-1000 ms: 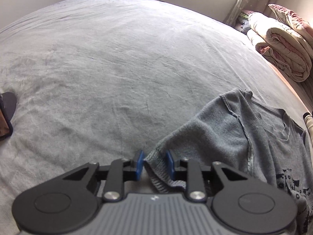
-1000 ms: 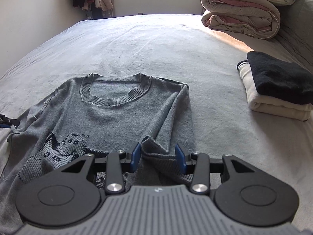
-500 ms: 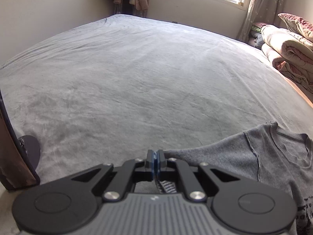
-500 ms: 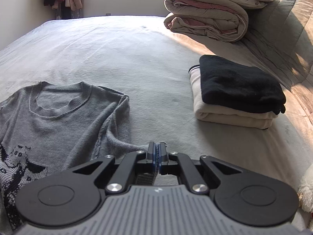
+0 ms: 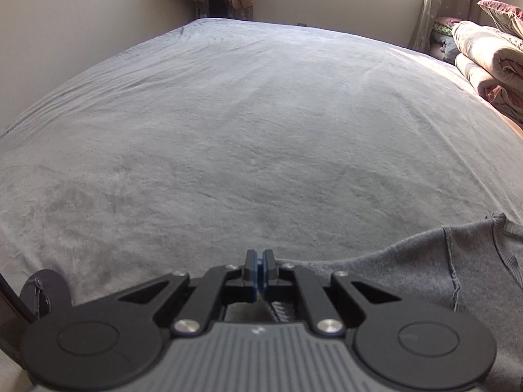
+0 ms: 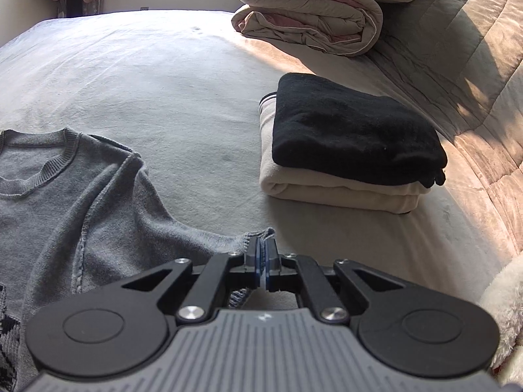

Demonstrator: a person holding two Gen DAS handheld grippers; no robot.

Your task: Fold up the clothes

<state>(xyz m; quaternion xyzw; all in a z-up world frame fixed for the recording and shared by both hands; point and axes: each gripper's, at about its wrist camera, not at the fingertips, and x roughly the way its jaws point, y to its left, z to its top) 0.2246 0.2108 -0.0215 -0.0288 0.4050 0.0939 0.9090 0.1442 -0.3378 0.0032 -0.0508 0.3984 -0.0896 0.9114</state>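
Sunlit from a window at the far wall, the wide bed with its grey plush cover carries everything in view. On its right side a grey knitted sweater with a ribbed round neck and a dark pattern low on the front lies face up, body spread flat, both sleeves drawn outward. The left gripper has its blue-padded fingers pressed together on the ribbed cuff of one sleeve, and the right gripper pinches the ribbed cuff of the other sleeve in the same way.

Beyond the right gripper sits a neat stack: a folded black garment on top of a folded cream garment. A rolled beige and pink quilt rests near the headboard side.

Judged from this, two pieces already lie folded, while the sweater shows no fold in its body. With both cuffs held and the sleeves out, the work on this sweater looks to be at the sleeve stage; sleeves would need to come across the chest, then the body doubled over before it could join the stack.
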